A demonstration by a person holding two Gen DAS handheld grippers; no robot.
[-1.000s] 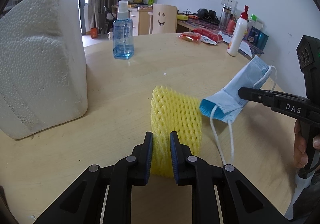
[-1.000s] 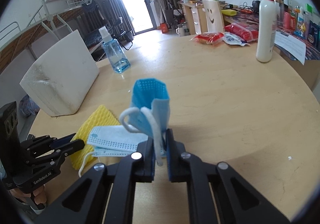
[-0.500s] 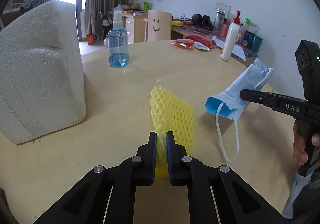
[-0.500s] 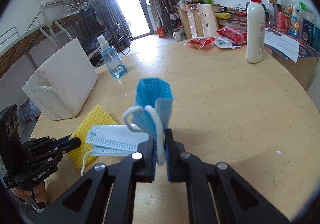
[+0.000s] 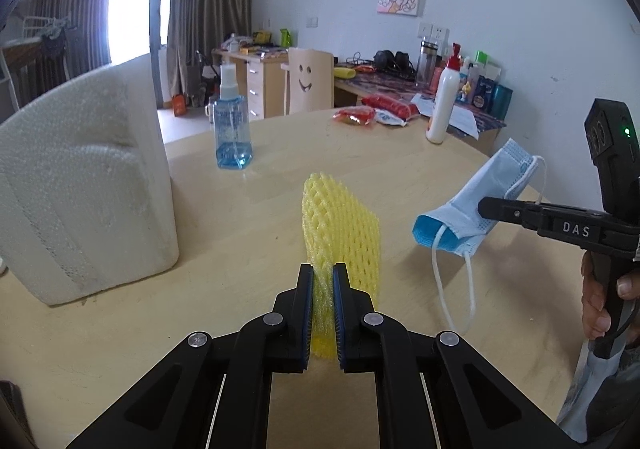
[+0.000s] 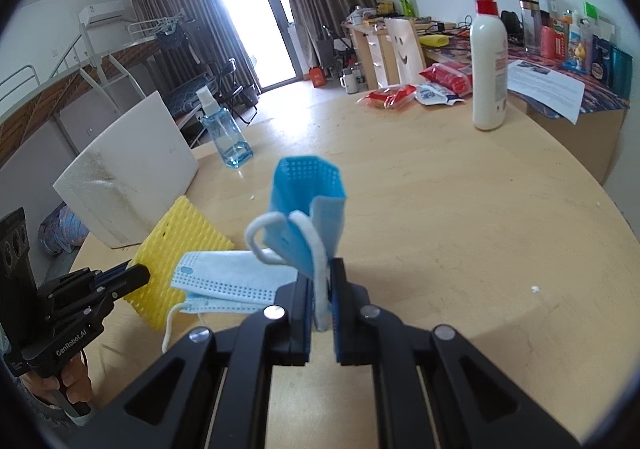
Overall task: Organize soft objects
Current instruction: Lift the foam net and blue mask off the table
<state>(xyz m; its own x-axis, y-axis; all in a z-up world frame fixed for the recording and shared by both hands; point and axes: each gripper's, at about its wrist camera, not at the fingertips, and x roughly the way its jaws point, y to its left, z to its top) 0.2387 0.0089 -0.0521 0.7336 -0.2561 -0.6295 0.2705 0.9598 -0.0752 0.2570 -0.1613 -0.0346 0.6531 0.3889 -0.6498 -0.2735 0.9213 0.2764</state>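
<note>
Now both soft pieces are being held at once. The yellow foam net (image 5: 340,225) is pinched at its near edge by the left gripper (image 5: 320,289), jaws narrowed right down onto the mesh, and the net is carried upright above the counter (image 5: 256,233). From the right wrist view its lower corner appears to rest on or just above the wood; which of the two cannot be told.

Over on the other side, a blue face mask (image 6: 308,209) is clamped in the right gripper (image 6: 320,301), jaws all but closed on the fabric and one ear loop. The mask is lifted clear of the counter, the other ear loop dangling loose below it in the left wrist view.

A second face mask (image 6: 228,281), pale blue, is seen lying flat on the counter, just beside the foam net and partly over it, untouched.

As for progress: no bin, tray or tidy pile is shown anywhere in view, so nothing can be judged as sorted yet. Two items are picked up, one is left lying, and every placement appears yet to be made. The white foam block (image 5: 80,185) is standing at the left of the counter, well apart from the spray bottle (image 5: 232,129) and lotion bottle (image 6: 488,61); whether it counts among the soft objects cannot be told.
</note>
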